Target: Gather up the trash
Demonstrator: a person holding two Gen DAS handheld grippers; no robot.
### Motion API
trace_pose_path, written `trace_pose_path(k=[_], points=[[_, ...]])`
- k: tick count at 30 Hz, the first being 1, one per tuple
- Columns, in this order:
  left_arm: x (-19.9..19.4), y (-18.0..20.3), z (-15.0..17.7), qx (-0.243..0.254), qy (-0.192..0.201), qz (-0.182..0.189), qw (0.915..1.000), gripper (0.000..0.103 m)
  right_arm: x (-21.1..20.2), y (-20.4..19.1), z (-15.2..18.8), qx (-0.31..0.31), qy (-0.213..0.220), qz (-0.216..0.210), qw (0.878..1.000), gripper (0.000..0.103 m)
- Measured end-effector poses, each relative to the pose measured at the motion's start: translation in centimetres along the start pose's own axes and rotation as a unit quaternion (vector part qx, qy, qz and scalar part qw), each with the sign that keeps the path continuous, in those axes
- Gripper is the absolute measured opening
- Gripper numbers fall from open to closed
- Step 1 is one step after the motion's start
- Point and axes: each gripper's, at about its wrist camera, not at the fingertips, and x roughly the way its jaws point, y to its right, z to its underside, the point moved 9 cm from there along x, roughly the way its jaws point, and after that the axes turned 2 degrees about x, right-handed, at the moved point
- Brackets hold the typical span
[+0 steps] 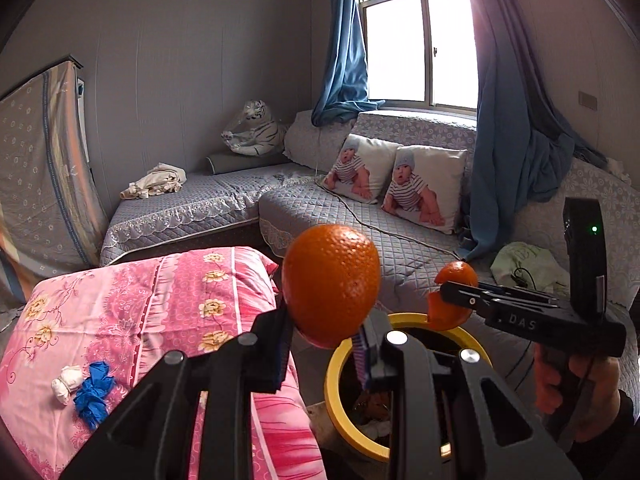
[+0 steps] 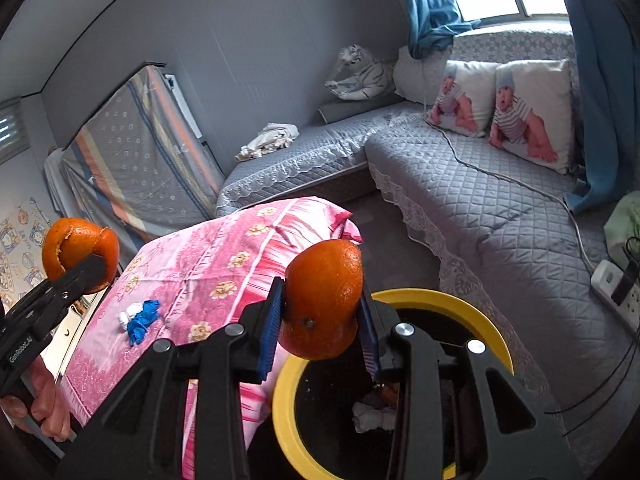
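Left gripper (image 1: 326, 344) jaws clenched on orange peel shell (image 1: 331, 285), frame centre; right gripper (image 2: 320, 330) jaws clenched on second peel (image 2: 323, 299), above bin rim. Likely light, hollow, crushable, slick outside; best pinched across the curved wall. Yellow-rimmed bin (image 2: 436, 300) below: white wad, scraps inside. Blue glove (image 1: 94, 394) lower left on pink bed.

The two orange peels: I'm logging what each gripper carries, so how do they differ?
The left gripper's peel is a rounded, nearly closed shell; the right gripper's peel is a half-shell with its stem end showing. In the left wrist view, the left gripper's peel sits beside the yellow-rimmed bin, while the right gripper's peel hangs over its rim. Both are clamped between blue pads.
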Motion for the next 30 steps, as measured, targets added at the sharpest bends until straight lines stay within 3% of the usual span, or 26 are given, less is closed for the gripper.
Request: trace_pose_path(k=[8, 18, 20, 21, 22, 26, 28, 30], points=[[4.6, 2.9, 2.7, 0.012, -0.042, 0.022, 0.9988, 0.025, 2.7, 4.7, 3.7, 0.042, -0.034, 0.032, 0.998, 0.033], [7.7, 4.3, 4.8, 0.006, -0.085, 0.038, 0.9957, 0.027, 3.5, 6.4, 5.3, 0.058, -0.048, 0.051, 0.996, 0.039], [8.1, 4.1, 5.2, 0.0, -0.093, 0.039, 0.9949, 0.031, 3.2, 6.9, 5.1, 0.062, -0.041, 0.059, 0.995, 0.044], [8.3, 3.9, 5.4, -0.003, -0.096, 0.041, 0.9946, 0.036, 3.0, 7.1, 4.9, 0.064, -0.038, 0.063, 0.995, 0.052], [8.3, 3.7, 5.4, -0.007, -0.096, 0.038, 0.9947, 0.044, 2.9, 7.3, 4.8, 0.066, -0.035, 0.066, 0.995, 0.054], [7.9, 2.8, 5.1, -0.013, -0.084, 0.033, 0.9958, 0.053, 2.5, 7.9, 4.5, 0.074, -0.028, 0.074, 0.994, 0.054], [7.7, 2.4, 5.0, -0.017, -0.08, 0.03, 0.9962, 0.062, 2.4, 8.1, 4.4, 0.078, -0.026, 0.075, 0.994, 0.054], [7.6, 2.2, 5.0, -0.016, -0.079, 0.032, 0.9962, 0.062, 2.2, 8.1, 4.3, 0.081, -0.025, 0.074, 0.994, 0.054]])
